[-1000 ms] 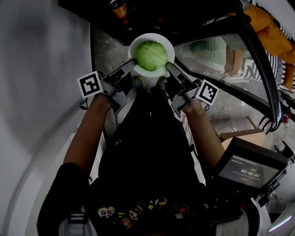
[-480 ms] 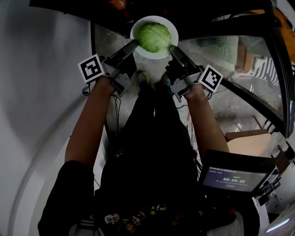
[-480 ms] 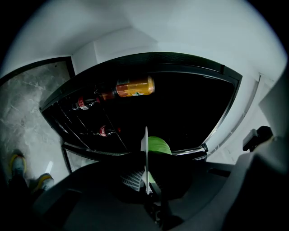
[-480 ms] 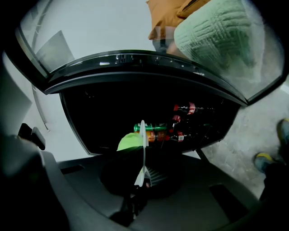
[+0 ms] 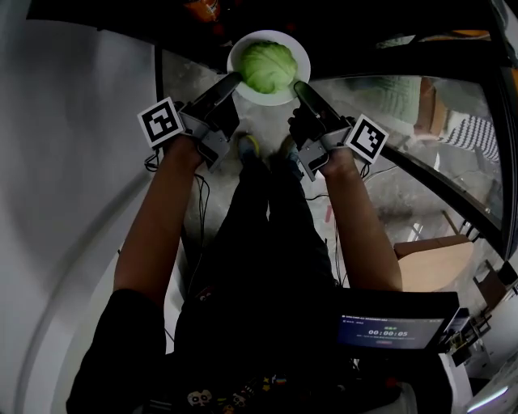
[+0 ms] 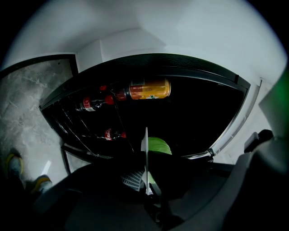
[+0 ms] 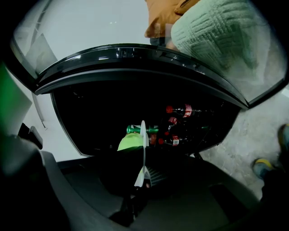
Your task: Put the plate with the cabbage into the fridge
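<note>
Fingers (image 5: 220, 93) of left gripper (image 5: 235, 78), right gripper (image 5: 298, 86) pinch plate (image 5: 303, 58), arms (image 5: 154, 234) outstretched

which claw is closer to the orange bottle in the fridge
Left. The left claw grips the plate rim on the orange bottle's side; the right claw grips the opposite rim, farther from it.

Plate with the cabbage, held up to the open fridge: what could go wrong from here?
1. The left hand-held gripper and right hand-held gripper each pinch only the thin rim of the plate; uneven movement could tilt it or let it slip.
2. The round cabbage sits loose and might roll off.
3. The plate could knock the bottles lying inside the fridge.
</note>
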The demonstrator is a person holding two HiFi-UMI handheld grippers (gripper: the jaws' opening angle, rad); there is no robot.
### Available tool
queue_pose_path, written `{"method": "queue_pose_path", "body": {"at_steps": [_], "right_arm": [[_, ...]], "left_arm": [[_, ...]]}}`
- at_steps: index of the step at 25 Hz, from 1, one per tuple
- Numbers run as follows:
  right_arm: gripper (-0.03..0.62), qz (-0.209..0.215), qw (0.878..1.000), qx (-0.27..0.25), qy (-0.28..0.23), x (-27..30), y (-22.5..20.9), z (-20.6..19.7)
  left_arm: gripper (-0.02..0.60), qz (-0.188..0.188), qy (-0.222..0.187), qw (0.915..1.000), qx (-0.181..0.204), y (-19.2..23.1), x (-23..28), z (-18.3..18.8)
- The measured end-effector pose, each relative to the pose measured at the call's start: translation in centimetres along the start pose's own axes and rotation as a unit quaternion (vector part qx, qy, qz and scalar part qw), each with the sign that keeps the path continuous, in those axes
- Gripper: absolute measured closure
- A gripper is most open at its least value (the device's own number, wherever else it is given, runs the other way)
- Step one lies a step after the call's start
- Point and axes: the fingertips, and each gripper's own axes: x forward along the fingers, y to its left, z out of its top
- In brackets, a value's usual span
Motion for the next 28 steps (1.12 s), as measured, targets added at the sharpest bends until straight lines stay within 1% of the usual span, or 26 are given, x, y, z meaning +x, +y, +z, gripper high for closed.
{"method": "queue_pose_path", "body": {"at_steps": [4, 10, 22, 28], "right_arm": [[0.574, -0.001, 1.0, -0.006, -0.002, 0.0, -0.3, -0.1], [0.574, -0.006, 1.0, -0.001, -0.004, 0.1, -0.4, -0.3], [0.574, -0.017, 1.0, -0.003, -0.011, 0.5, -2.2, -0.3], [0.574, -0.016, 1.0, 0.0, -0.018, 0.6, -2.9, 0.2]], "left_arm": [[0.572, 0.001, -0.006, 1.0, 0.0, 0.3, -0.3, 0.0], [0.571, 0.003, -0.016, 0.9999, 0.0, 0.4, -0.5, 0.2], [0.571, 0.002, -0.026, 0.9996, -0.01, 2.6, -0.5, 0.5], [0.572, 0.0, -0.032, 0.9994, -0.013, 3.3, -0.1, 0.6]]}}
